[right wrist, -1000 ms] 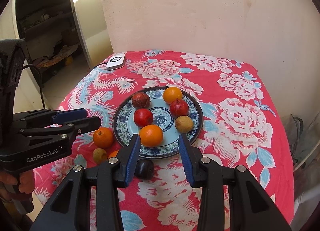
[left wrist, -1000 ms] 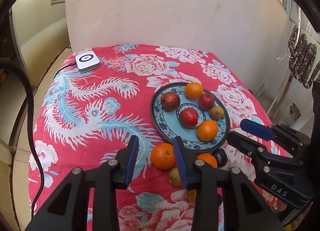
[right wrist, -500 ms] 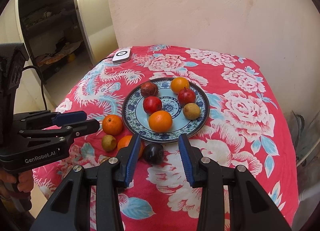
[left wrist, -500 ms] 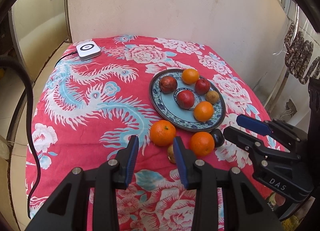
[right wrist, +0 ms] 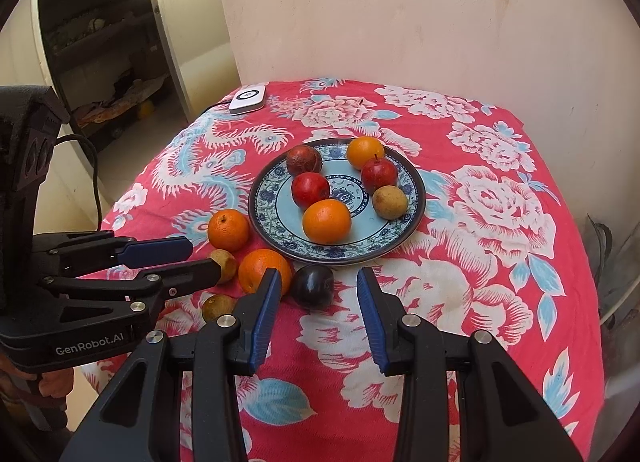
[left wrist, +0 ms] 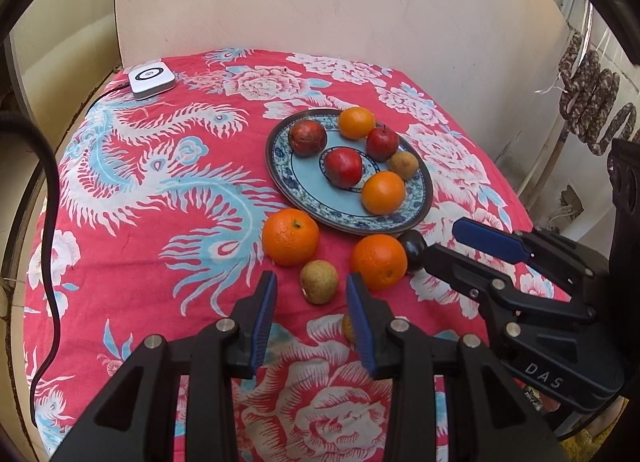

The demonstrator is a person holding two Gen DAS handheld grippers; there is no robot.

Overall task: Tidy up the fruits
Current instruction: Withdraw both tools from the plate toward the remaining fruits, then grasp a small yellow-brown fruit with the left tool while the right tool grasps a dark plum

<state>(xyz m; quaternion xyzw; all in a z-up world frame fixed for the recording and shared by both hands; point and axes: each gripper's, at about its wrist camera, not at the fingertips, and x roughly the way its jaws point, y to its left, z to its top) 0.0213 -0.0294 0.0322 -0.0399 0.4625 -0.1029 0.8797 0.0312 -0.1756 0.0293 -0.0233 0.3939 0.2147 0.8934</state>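
Observation:
A blue patterned plate [left wrist: 296, 182] [right wrist: 280, 218] holds several fruits: oranges, red ones and a brown one. In front of it on the red floral cloth lie two oranges [left wrist: 291, 237] [left wrist: 379, 262], a dark plum [right wrist: 314, 286] [left wrist: 414, 246] and two small brown fruits [left wrist: 319, 281] [right wrist: 218, 307]. My left gripper [left wrist: 311, 286] [right wrist: 202, 258] hovers open and empty, tips just short of one brown fruit. My right gripper [right wrist: 318, 282] [left wrist: 442, 240] is open and empty too, its tips just short of the plum.
A white device [left wrist: 151, 79] [right wrist: 248, 98] with a black cable lies at the cloth's far left corner. A pale wall stands right behind the table. Sausages [left wrist: 592, 102] hang at the right. A hand [right wrist: 52, 382] holds the left gripper.
The left gripper has drawn back toward the near edge; the small brown fruit now shows between its tips instead of the orange. Both jaws stand as wide as before.

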